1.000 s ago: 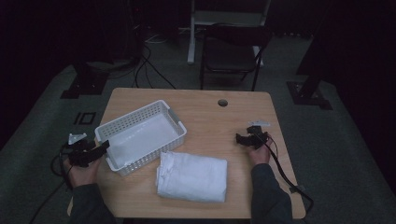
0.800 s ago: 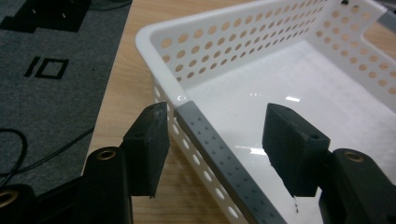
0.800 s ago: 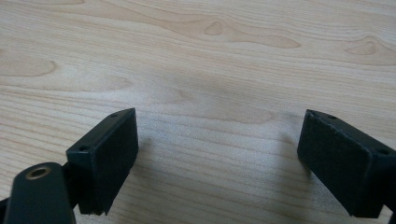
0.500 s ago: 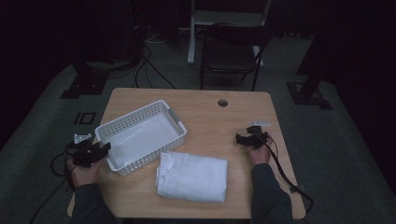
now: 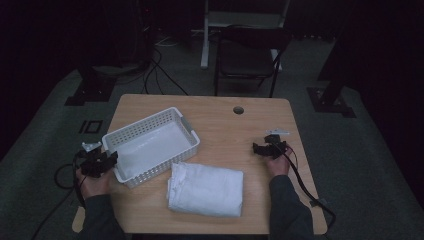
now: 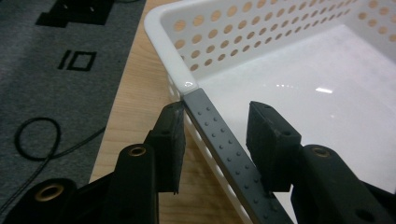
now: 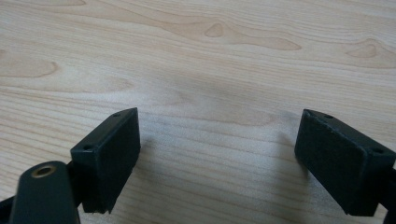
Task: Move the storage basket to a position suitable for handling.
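Observation:
A white perforated basket stands at the table's left, with a grey handle on its near short rim. My left gripper straddles that handle: in the left gripper view one pad is outside the wall and the other inside the basket. The jaws have just been closing with the handle between them, and a gap still shows beside the inner pad. My right gripper rests at the table's right side. In the right gripper view it stands open over bare wood.
A folded white towel lies at the front middle of the wooden table. A round cable hole sits near the far edge. A chair stands behind the table, and cables trail on the grey floor.
The left gripper's jaws have drawn closer together around the basket's near end. The right hand, basket and towel have stayed put.

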